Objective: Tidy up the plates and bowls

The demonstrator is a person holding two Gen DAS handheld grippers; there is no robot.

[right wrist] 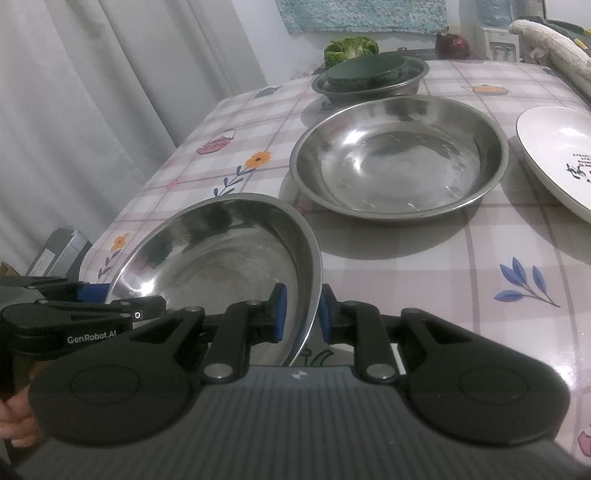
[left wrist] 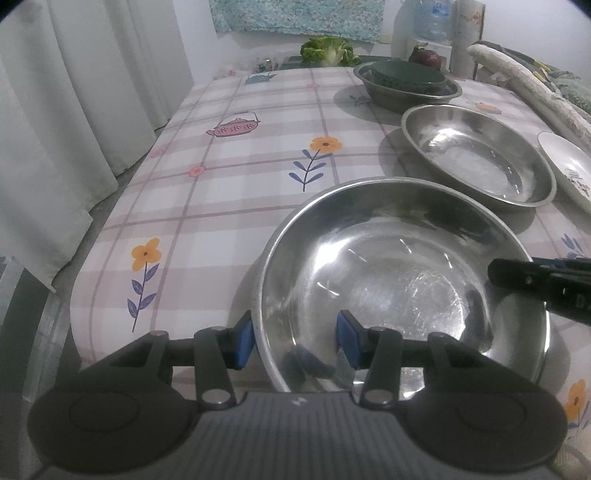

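A large steel bowl [left wrist: 399, 273] sits near the table's front edge; it also shows in the right wrist view [right wrist: 221, 254]. My left gripper [left wrist: 295, 341] is open with its jaws astride the bowl's near-left rim, one pad outside and one inside. My right gripper [right wrist: 299, 314] has closed on the bowl's right rim. A second steel bowl [left wrist: 480, 155] lies behind it, also in the right wrist view [right wrist: 399, 158]. Farther back a steel bowl [left wrist: 406, 88] holds an upturned dark green bowl [right wrist: 364, 70]. A white plate [right wrist: 557, 151] lies at the right.
The table [left wrist: 221, 206] has a checked floral cloth. White curtains [left wrist: 74, 110] hang at the left. Green lettuce [left wrist: 328, 50] and a dark red cabbage [right wrist: 452, 44] sit at the far edge. A water bottle [left wrist: 430, 18] and a rolled cloth [left wrist: 532, 85] stand at the back right.
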